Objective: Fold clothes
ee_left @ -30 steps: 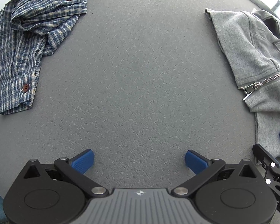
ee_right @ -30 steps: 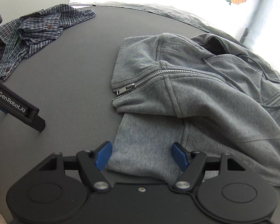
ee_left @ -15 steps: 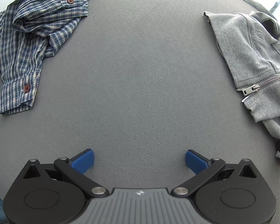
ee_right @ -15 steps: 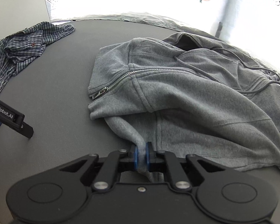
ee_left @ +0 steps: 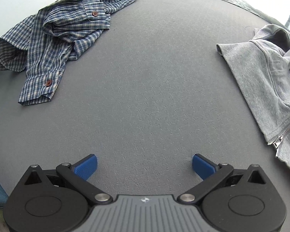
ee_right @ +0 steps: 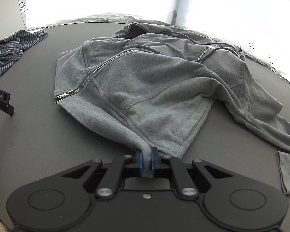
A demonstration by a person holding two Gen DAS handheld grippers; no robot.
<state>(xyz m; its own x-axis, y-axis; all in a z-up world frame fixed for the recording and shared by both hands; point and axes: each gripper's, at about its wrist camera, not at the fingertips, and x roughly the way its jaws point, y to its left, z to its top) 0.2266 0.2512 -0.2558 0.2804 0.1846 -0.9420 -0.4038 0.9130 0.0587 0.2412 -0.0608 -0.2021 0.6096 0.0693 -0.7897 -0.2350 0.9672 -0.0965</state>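
Right tool [ee_right: 146, 161] clamps hem of crumpled grey zip-up fleece hoodie [ee_right: 154, 81] ahead, prob. to pull it flat; left tool [ee_left: 144, 165] gapes empty over grey table [ee_left: 145, 77]; blue checked cotton shirt [ee_left: 54, 38] far-left, untouched.

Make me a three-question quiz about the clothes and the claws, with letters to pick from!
1. Where is the checked shirt lying?
A. on the table's far left
B. under the hoodie
C. in the left claw

2. What colour is the hoodie?
A. red
B. grey
C. yellow

3. What is the right claw doing?
A. wide open over bare table
B. shut on the hoodie
C. shut on the shirt

Answers:
1. A: the left view shows it crumpled on the grey table, far left, apart from the hoodie.
2. B: it is grey all over, with a silver zip.
3. B: its blue pads pinch a fold of the hoodie's edge, while the left claw is open and holds nothing.
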